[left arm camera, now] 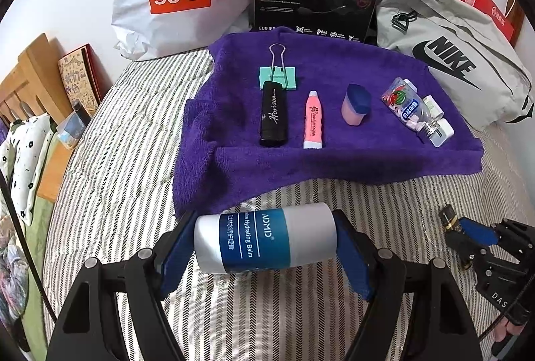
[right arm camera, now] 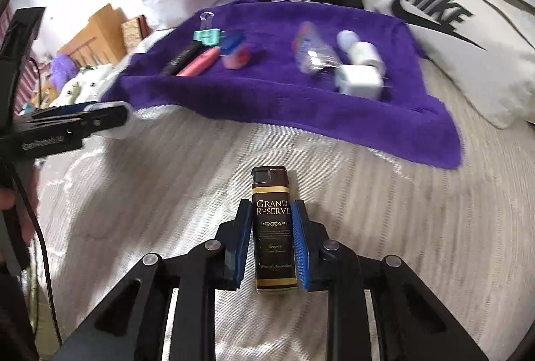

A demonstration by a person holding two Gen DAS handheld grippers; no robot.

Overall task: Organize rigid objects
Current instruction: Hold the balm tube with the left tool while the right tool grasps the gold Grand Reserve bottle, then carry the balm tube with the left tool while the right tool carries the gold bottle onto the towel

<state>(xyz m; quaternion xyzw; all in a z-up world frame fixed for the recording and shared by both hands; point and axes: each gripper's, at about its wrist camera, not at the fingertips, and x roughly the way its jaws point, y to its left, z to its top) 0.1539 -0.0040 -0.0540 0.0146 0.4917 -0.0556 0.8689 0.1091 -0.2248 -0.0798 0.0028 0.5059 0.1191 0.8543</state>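
Both grippers [left arm camera: 264, 244] [right arm camera: 271, 234] angled down, apparently gripping.

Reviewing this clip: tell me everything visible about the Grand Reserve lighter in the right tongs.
The lighter is a slim, dark brown rectangular body with gold bands, a "Grand Reserve" label in pale lettering and a black cap end with a metal-looking top. It looks like hard plastic, intact. It points away from the camera, along the right tongs, whose blue pads press both long sides. It sits over the striped bedding, short of the purple towel; contact below is unclear.
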